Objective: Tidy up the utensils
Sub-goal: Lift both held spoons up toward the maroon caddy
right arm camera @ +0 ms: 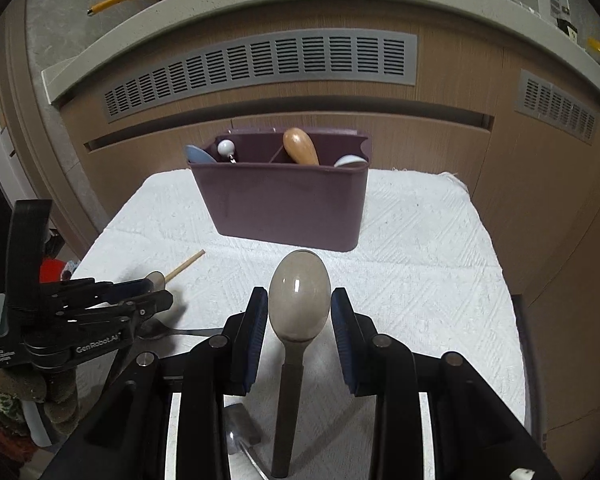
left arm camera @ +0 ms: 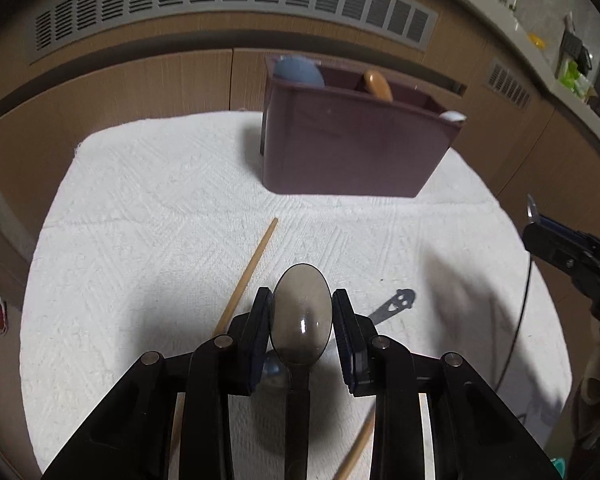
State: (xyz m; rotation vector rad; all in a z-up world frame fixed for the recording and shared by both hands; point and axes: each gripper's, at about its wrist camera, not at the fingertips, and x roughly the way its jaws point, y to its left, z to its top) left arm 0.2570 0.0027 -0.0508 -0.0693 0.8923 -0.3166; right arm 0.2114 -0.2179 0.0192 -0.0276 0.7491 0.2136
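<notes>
In the left wrist view my left gripper is shut on the bowl of a smoky translucent spoon, held above the white towel; its handle runs back between the fingers. My right gripper is shut the same way on a second smoky spoon. A maroon organizer stands upright at the towel's far side, holding a blue spoon, a wooden handle and white pieces. The left gripper shows low at the left of the right wrist view; the right gripper shows at the right edge of the left wrist view.
Chopsticks lie loose on the towel, one more near the front. A dark metal handle with cut-out holes and a metal spoon lie beneath the grippers. A wooden cabinet with grey vents backs the table.
</notes>
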